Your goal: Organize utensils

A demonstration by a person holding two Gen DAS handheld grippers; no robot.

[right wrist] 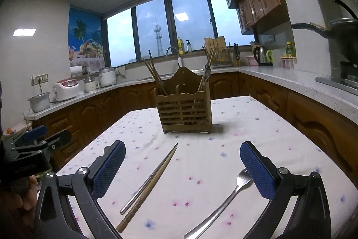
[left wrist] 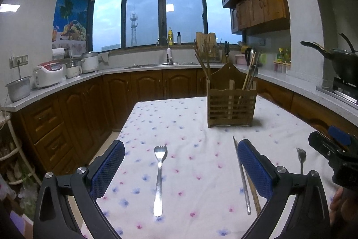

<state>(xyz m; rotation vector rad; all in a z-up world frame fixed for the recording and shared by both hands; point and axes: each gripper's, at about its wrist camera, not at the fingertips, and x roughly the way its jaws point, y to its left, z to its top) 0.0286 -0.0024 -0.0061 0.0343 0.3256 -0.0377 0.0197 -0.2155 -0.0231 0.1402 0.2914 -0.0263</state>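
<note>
A wooden slatted utensil holder [left wrist: 231,102] stands at the table's far side, with chopsticks and a spoon in it; it also shows in the right wrist view [right wrist: 184,110]. My left gripper [left wrist: 181,149] is open above a steel fork [left wrist: 159,178] lying between its fingers. A metal chopstick [left wrist: 242,180] and a wooden chopstick [left wrist: 255,196] lie by its right finger. My right gripper [right wrist: 182,149] is open; the metal chopstick [right wrist: 145,185] and the wooden chopstick [right wrist: 143,196] lie between its fingers. A second fork [right wrist: 223,203] lies by its right finger, and shows in the left wrist view [left wrist: 301,159].
The table carries a white floral cloth [left wrist: 179,127]. The right gripper's body [left wrist: 335,153] is at the left wrist view's right edge; the left gripper's body [right wrist: 29,153] is at the right wrist view's left. Brown cabinets and a counter with cookers [left wrist: 48,73] surround the table.
</note>
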